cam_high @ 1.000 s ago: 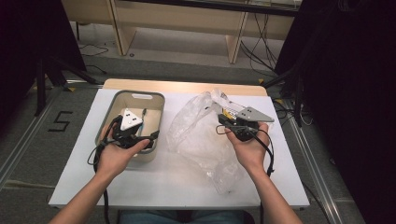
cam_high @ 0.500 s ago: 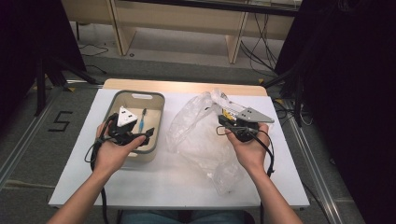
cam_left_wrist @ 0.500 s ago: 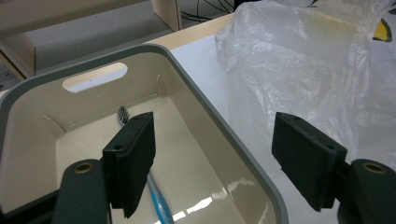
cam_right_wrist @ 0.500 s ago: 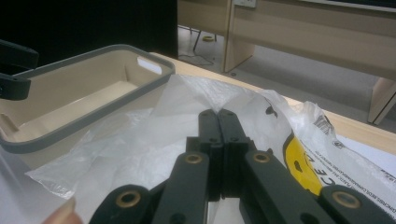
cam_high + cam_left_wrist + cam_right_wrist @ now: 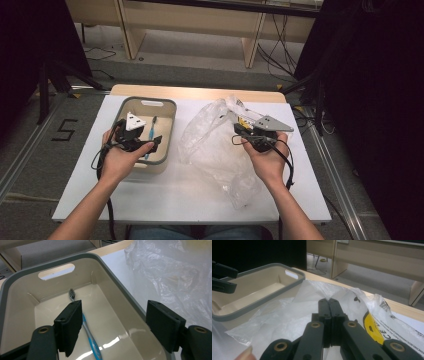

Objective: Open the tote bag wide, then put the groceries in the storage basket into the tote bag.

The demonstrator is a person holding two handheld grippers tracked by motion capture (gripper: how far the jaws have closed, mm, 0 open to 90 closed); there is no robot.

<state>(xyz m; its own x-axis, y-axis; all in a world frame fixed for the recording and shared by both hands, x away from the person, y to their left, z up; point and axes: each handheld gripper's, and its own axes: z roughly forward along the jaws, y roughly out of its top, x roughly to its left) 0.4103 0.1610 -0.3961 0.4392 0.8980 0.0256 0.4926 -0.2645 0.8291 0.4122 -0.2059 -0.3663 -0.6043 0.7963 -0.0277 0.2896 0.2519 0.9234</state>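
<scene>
A beige bin with a grey rim (image 5: 169, 131) (image 5: 110, 270) (image 5: 262, 272) stands left of centre on the white table. A blue toothbrush (image 5: 151, 131) (image 5: 85, 325) lies flat on its floor, bristles toward the far handle slot. My left gripper (image 5: 145, 140) (image 5: 116, 325) hovers open over the bin's near right part, one jaw above the toothbrush and nothing between the jaws. A crumpled clear plastic bag (image 5: 215, 150) (image 5: 175, 277) (image 5: 287, 315) lies to the right of the bin. My right gripper (image 5: 240, 129) (image 5: 328, 301) is shut on the bag's raised upper edge.
The bag has yellow print and lettering (image 5: 372, 325) near its top. A wooden strip (image 5: 200, 92) runs along the table's far edge, with desks and cables on the floor beyond. The table (image 5: 165, 200) in front of the bin and bag is bare white.
The left gripper shifted slightly left over the bin, and the toothbrush it covered a second ago now shows lying in the bin. The right gripper and bag have not moved.
</scene>
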